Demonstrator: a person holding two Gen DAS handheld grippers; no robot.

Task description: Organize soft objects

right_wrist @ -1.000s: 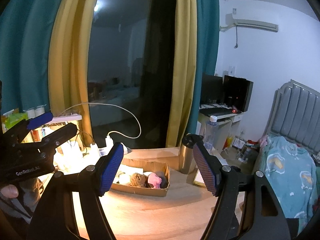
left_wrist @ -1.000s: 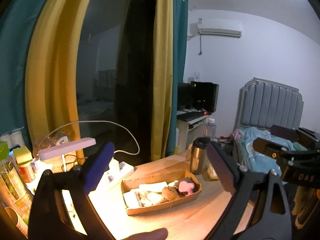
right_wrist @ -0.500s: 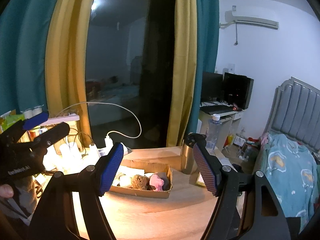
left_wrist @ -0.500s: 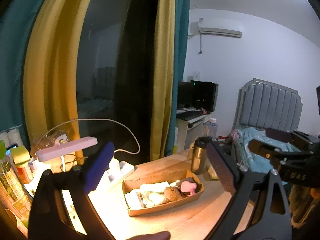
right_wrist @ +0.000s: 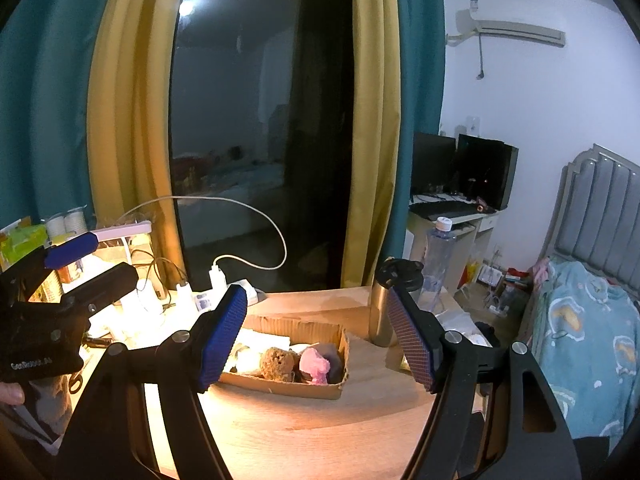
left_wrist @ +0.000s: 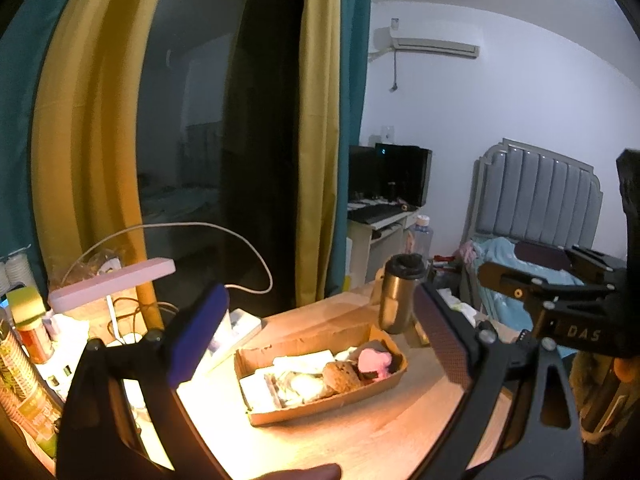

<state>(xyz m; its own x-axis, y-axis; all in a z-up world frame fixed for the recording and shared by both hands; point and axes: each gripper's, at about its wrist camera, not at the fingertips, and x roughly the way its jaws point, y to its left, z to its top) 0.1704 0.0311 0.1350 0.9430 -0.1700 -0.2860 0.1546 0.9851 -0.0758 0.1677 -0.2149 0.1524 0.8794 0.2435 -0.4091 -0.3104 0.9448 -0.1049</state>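
Note:
A shallow cardboard tray [left_wrist: 328, 402] [right_wrist: 288, 386] lies on the wooden table. In it sit a brown sponge-like lump [left_wrist: 340, 376] [right_wrist: 280, 362], a pink soft toy [left_wrist: 374, 362] [right_wrist: 316, 364] and pale soft items [left_wrist: 288, 386]. My left gripper [left_wrist: 320, 340] hovers open above and short of the tray, nothing between its fingers. My right gripper [right_wrist: 316, 338] is open too, framing the tray from the near side. Each gripper shows in the other's view: the right gripper [left_wrist: 540, 268] at the right edge, the left gripper [right_wrist: 86, 262] at the left.
A metal travel mug [left_wrist: 398, 294] [right_wrist: 384, 304] stands right behind the tray. A pink desk lamp [left_wrist: 112, 282], power strip [left_wrist: 236, 326], cables and bottles crowd the table's left side. Curtains and a dark window lie behind; a bed [right_wrist: 584, 320] is at right.
Both grippers have drifted slightly forward and down toward the tray, which looks a little larger. Their jaws stay equally wide.

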